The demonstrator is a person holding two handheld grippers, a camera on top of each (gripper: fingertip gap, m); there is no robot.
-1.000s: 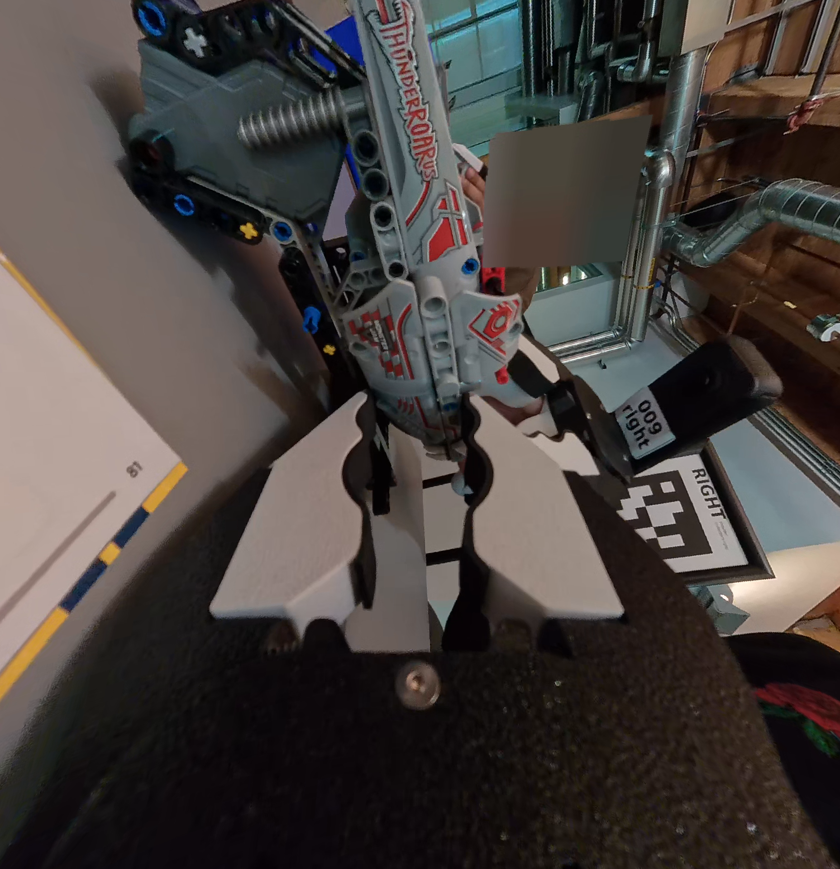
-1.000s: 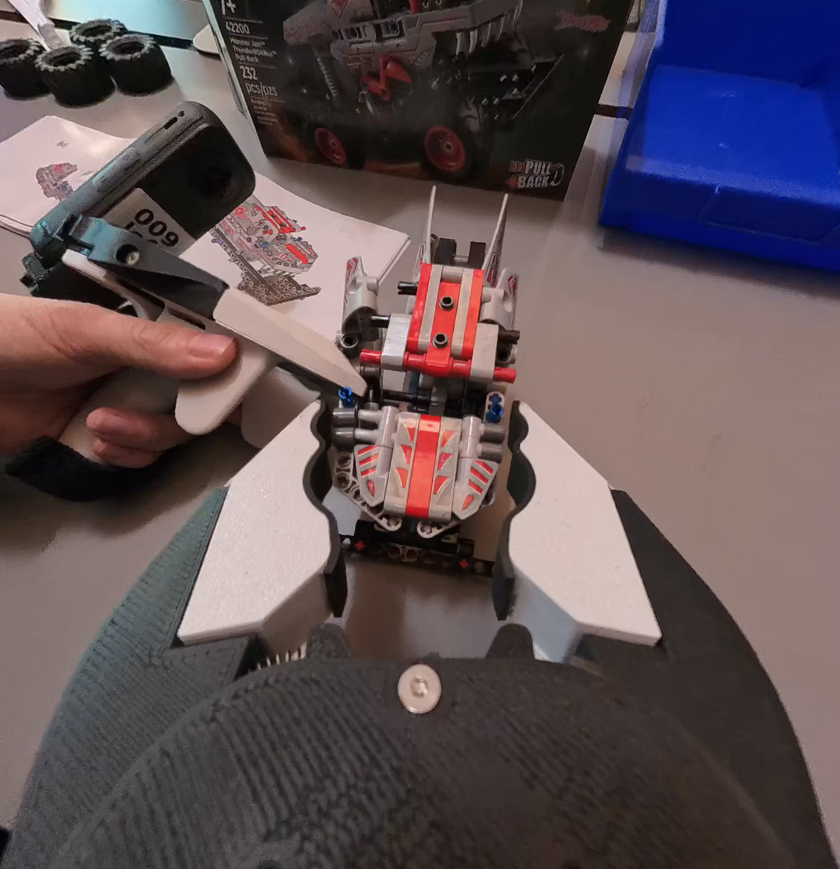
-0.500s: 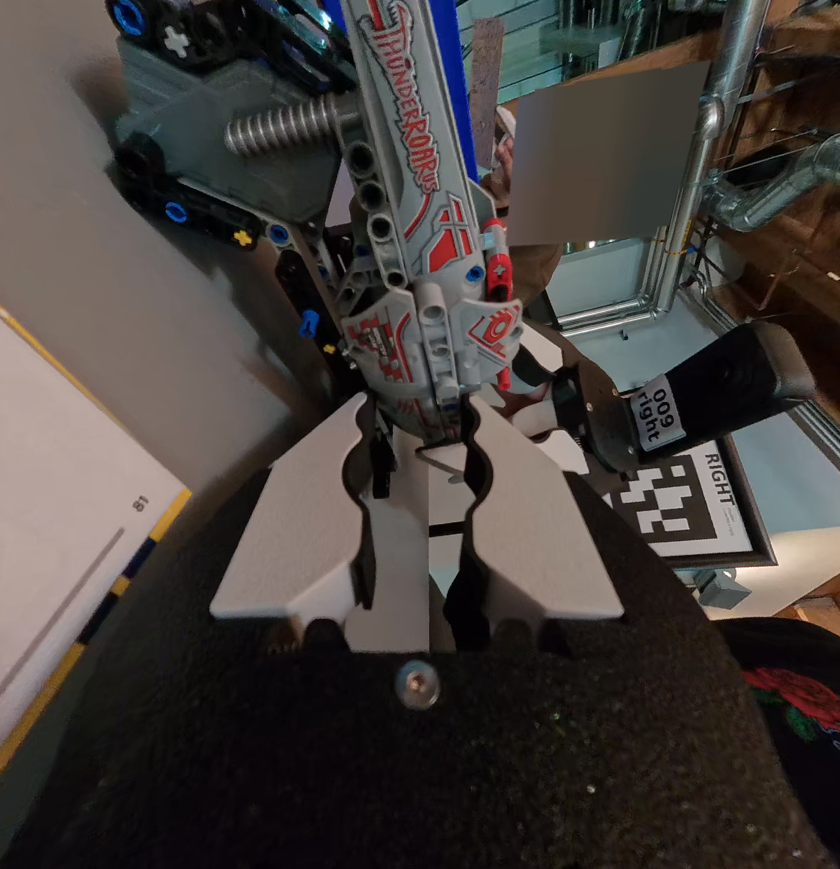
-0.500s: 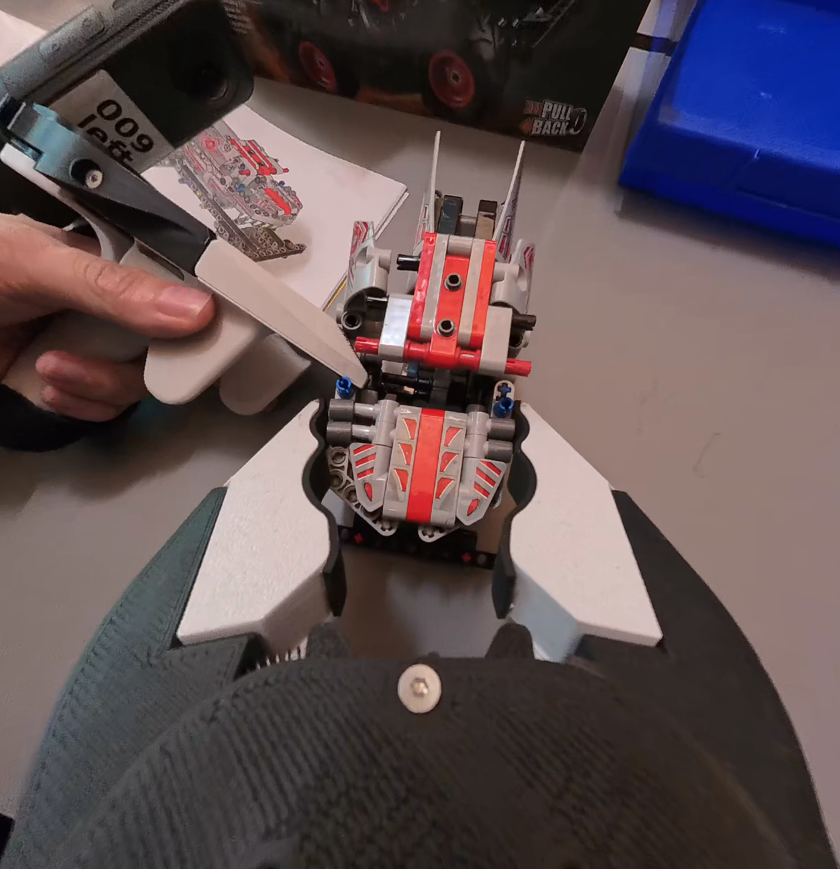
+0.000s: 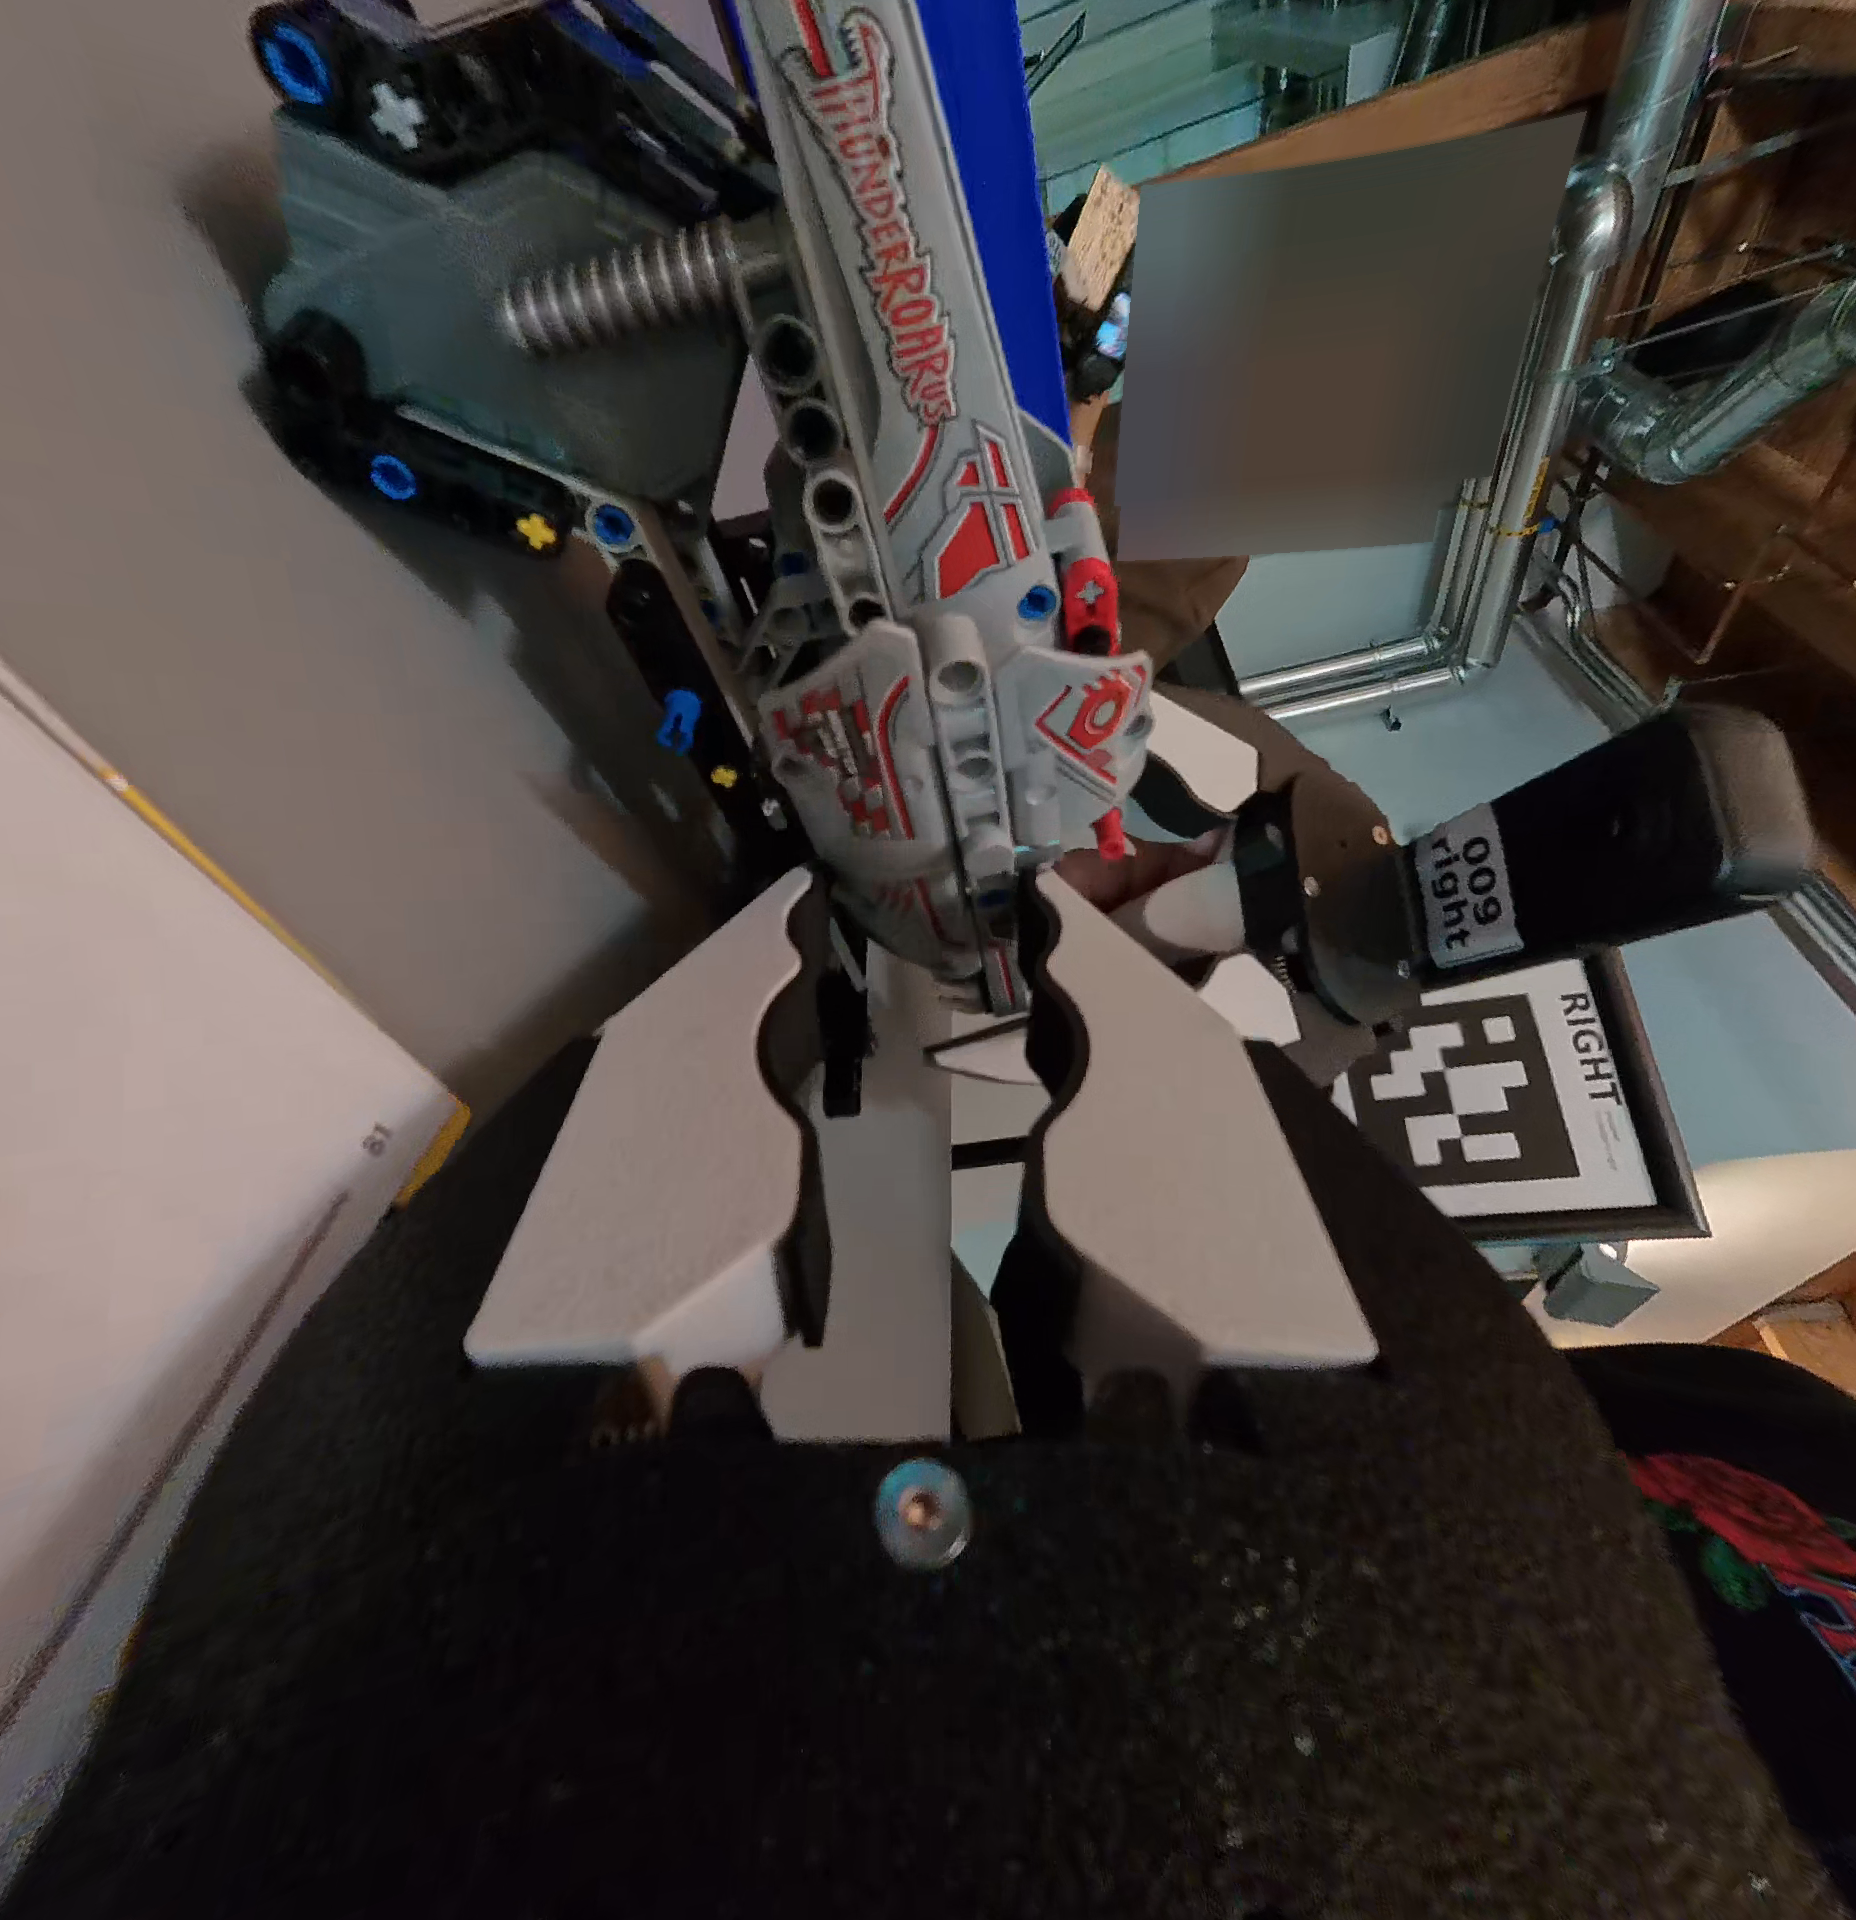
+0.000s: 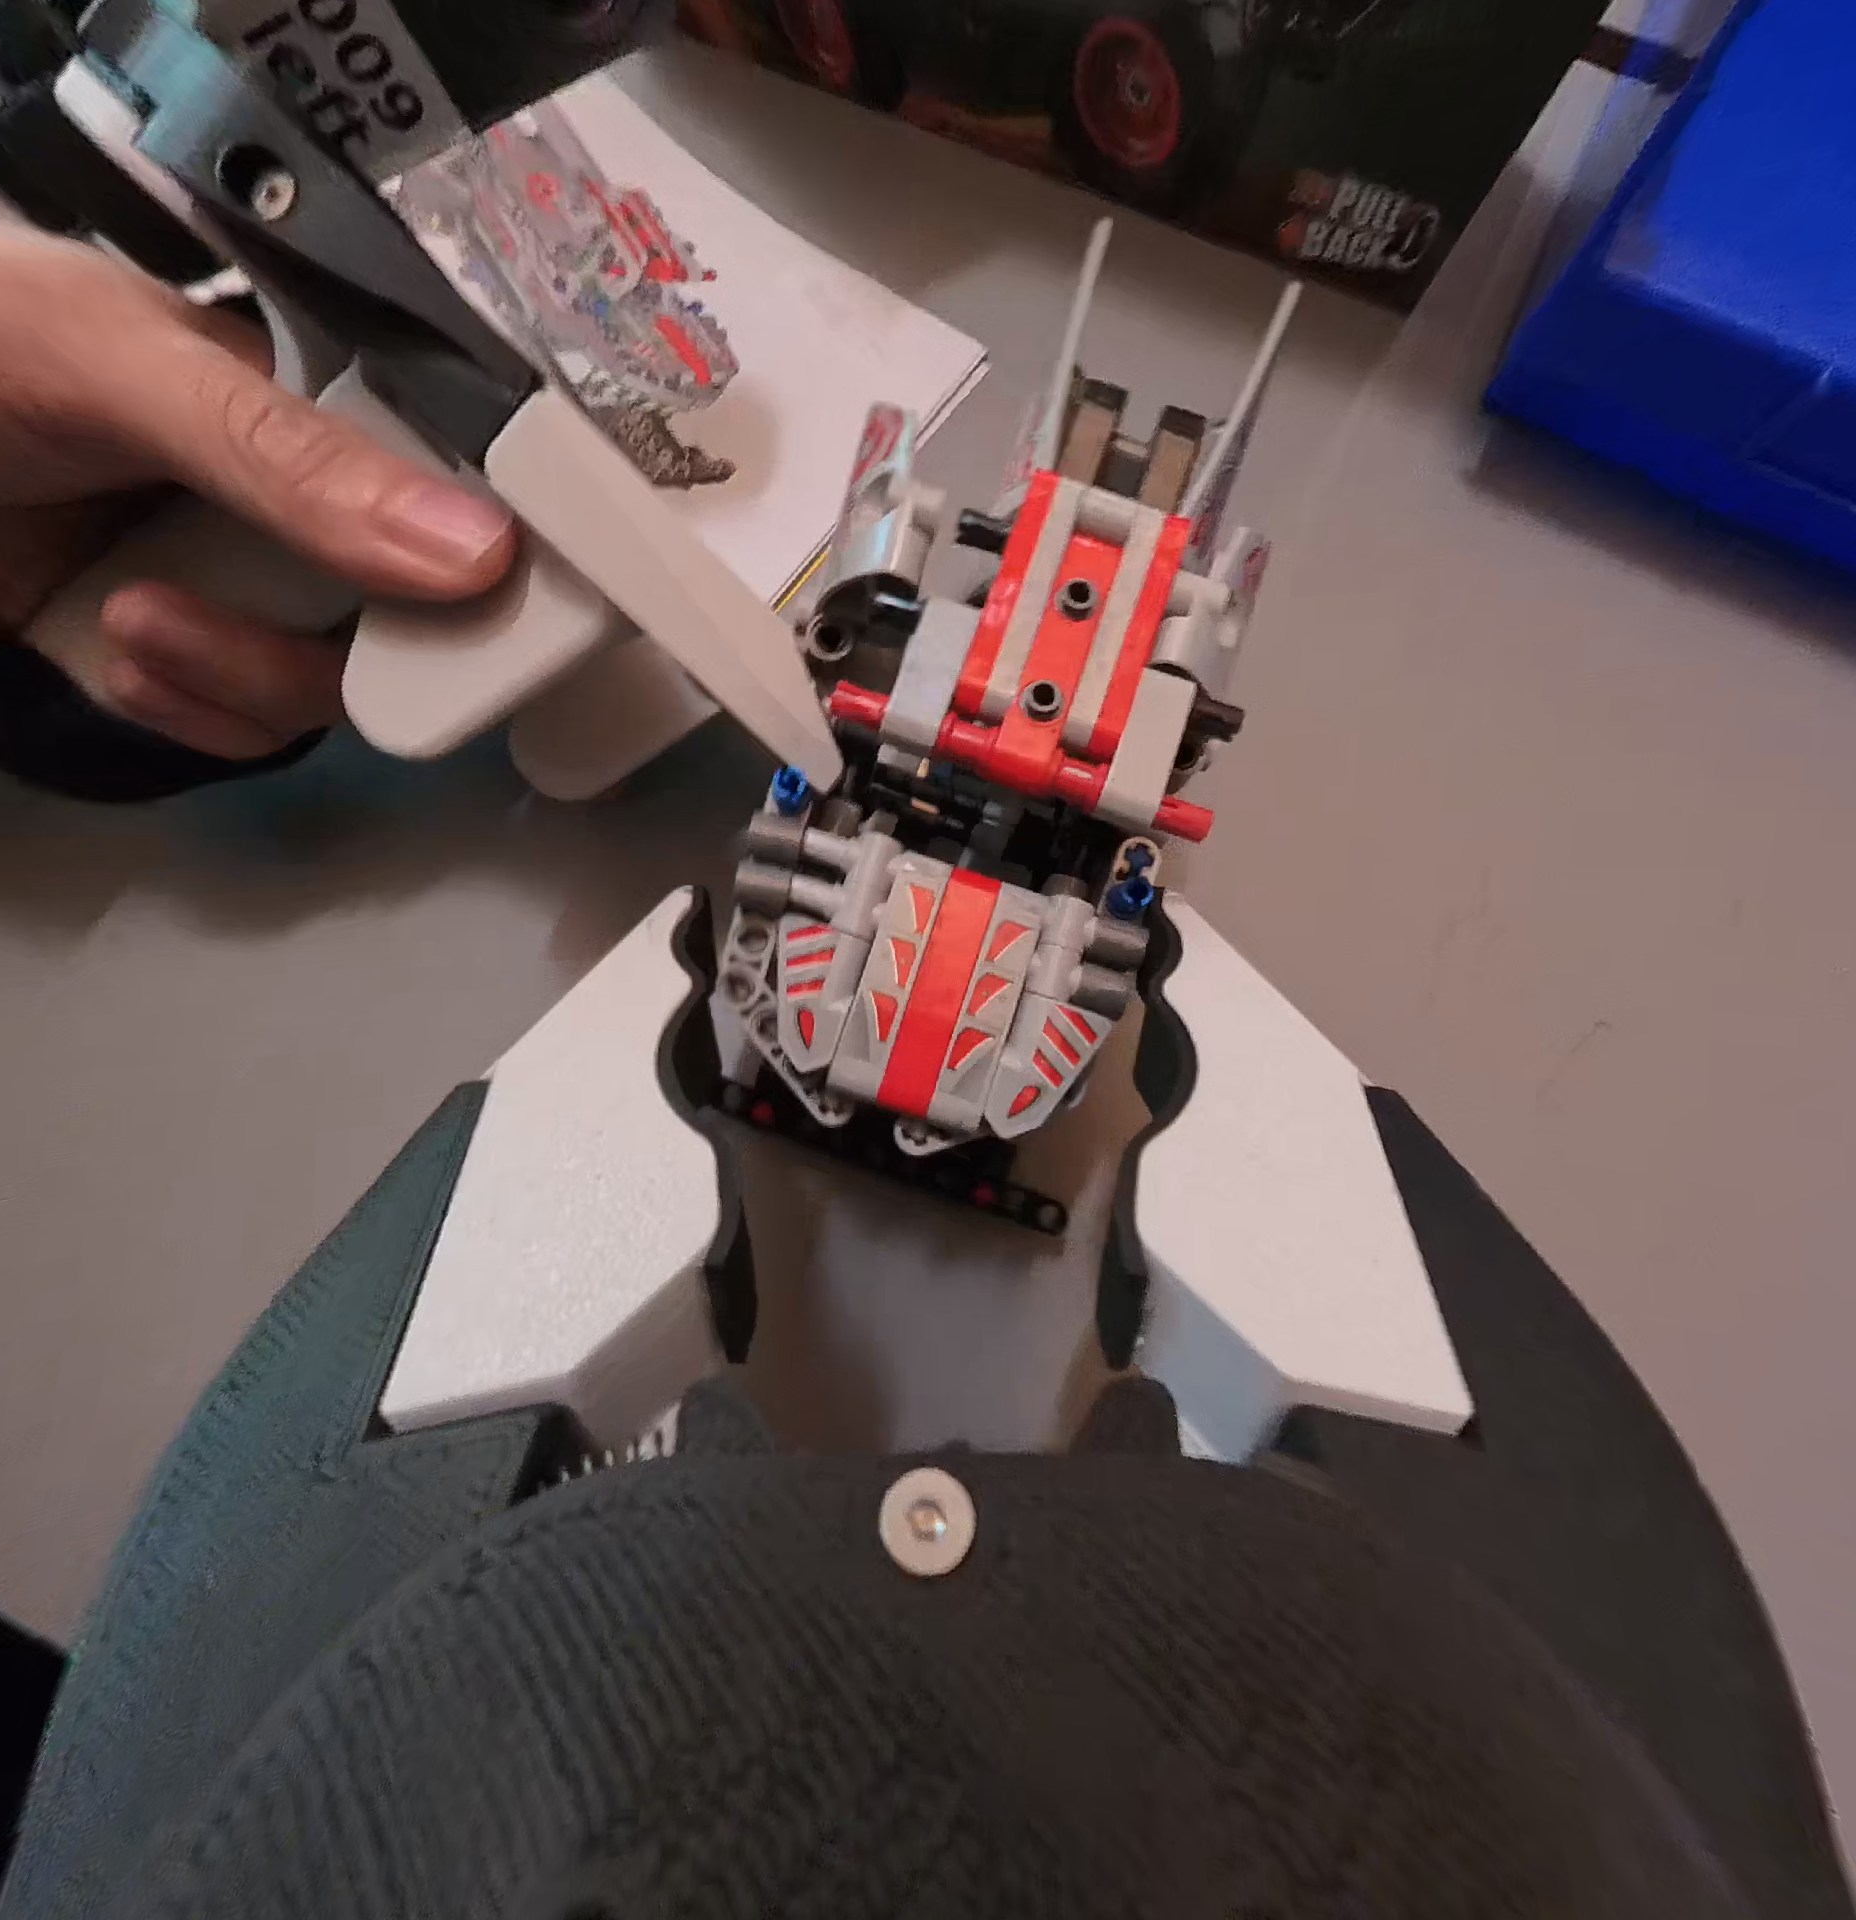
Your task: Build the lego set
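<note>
A largely assembled grey-and-red lego truck body [image 6: 965, 935], wheels not yet fitted, sits on the worktop [image 6: 1526, 935] clamped at its nose by the right claw [image 6: 929, 997] while the left claw [image 5: 929, 940] pinches its side

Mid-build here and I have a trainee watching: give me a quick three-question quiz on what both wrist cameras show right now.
1. True or false: the right gripper has its two fingers on either side of the lego truck's front end.
2. Multiple choice: the instruction booklet lies (A) under the left gripper and the truck's rear, (B) inside the blue bin, (C) on top of the set's box.
3. Fill in: the left gripper's tip meets the truck beside a small ____ pin.

Key: 1 true; 2 A; 3 blue.
</note>
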